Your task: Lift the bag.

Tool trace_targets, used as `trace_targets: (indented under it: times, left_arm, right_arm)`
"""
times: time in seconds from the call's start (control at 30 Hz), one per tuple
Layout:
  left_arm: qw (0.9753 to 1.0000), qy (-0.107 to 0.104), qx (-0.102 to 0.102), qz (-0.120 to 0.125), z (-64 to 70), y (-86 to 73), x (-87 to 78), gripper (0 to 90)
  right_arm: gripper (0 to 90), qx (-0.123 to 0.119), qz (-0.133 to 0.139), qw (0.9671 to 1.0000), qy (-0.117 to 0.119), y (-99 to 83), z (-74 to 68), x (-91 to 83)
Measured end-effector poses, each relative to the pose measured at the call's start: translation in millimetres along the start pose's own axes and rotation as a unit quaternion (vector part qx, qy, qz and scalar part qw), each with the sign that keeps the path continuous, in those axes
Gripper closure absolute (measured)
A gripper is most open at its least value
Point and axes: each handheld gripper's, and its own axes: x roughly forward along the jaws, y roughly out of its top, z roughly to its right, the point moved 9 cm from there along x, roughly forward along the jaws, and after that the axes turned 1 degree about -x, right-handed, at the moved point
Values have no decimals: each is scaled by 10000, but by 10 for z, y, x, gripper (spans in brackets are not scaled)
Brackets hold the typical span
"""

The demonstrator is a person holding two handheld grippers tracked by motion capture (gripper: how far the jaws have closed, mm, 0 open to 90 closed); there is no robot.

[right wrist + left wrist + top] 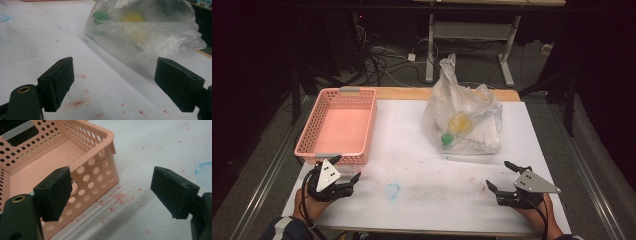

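We hold the left gripper (346, 168) at the near left of the white surface (412, 150), its fingers (53, 192) spread wide and empty, just beside the near corner of the pink perforated basket (343, 125). The basket interior is bare. We hold the right gripper (503, 176) at the near right, its fingers (58, 82) likewise wide apart and holding nothing. A translucent plastic bag (464, 120) stands beyond it at mid-surface, with a yellow item (458, 122) and a green item (446, 139) visible through the film. A faint blue ring mark (392, 190) lies between both grippers.
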Motion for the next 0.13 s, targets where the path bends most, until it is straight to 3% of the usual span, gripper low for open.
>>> trace_targets:
  times: [0.13]
  left_arm:
    - [10000,1,-4,21,-2,9,-2,171]
  right_arm:
    - [169,19,21,10000,13,6,6,1]
